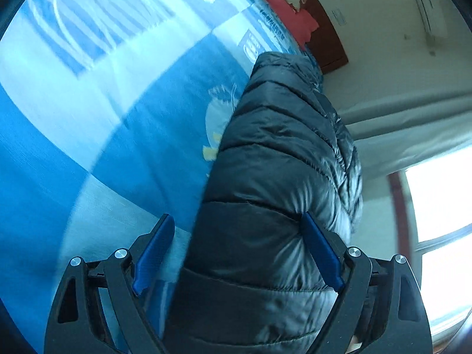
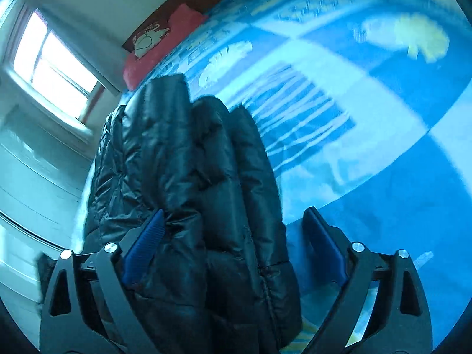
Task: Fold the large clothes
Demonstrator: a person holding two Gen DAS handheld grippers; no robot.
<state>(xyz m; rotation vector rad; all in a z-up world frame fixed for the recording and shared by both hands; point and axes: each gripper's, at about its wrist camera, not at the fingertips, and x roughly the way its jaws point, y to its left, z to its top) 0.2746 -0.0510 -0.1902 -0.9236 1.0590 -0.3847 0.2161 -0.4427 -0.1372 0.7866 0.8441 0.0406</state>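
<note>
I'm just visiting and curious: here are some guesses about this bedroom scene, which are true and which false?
1. The garment is a dark quilted puffer jacket. True.
2. It lies on a blue and white patterned bedspread. True.
3. The jacket is spread out flat in a single layer. False: the right wrist view shows it bunched into several thick folds.
4. The pillow at the far end of the bed is green. False: it is red with a white picture.
5. The right tool is clamped shut on the jacket. False: its jaws stand wide, with jacket between them.
6. A bright window shows beside the bed. True.
</note>
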